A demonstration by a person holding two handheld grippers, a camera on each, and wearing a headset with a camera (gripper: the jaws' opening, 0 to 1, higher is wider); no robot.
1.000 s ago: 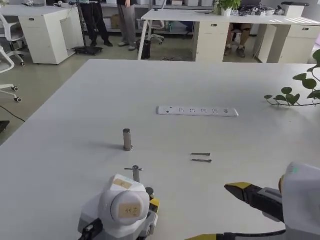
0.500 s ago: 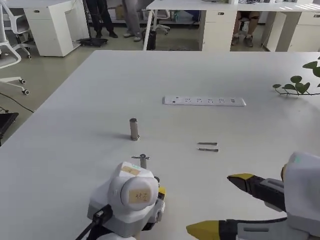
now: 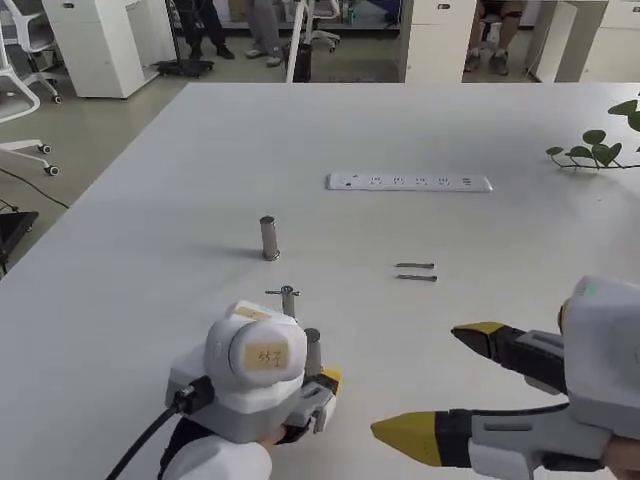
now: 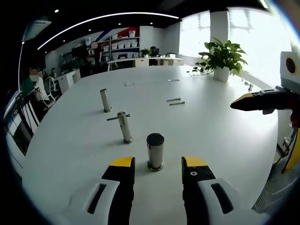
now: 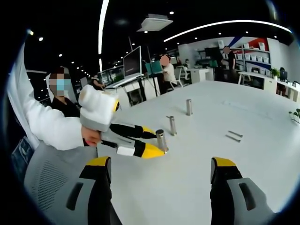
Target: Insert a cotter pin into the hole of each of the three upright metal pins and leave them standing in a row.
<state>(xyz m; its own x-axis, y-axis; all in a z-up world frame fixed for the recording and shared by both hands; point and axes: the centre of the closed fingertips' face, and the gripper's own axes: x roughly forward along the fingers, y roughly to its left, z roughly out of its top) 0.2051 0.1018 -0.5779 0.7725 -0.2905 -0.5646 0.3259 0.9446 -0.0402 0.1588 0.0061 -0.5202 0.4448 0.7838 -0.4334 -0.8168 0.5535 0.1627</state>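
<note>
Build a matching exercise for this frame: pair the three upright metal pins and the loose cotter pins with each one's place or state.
Things
1. nearest upright silver metal pin
2. middle upright metal pin
3. farthest upright metal pin
4. two loose thin metal cotter pins

Places or states
A. lying side by side on the white table
B. has an inserted cotter pin through its top
C. bare, nearest the white power strip
D. between the tips of the open left gripper

Pairs: 1-D, 2-B, 3-C, 4-A
</note>
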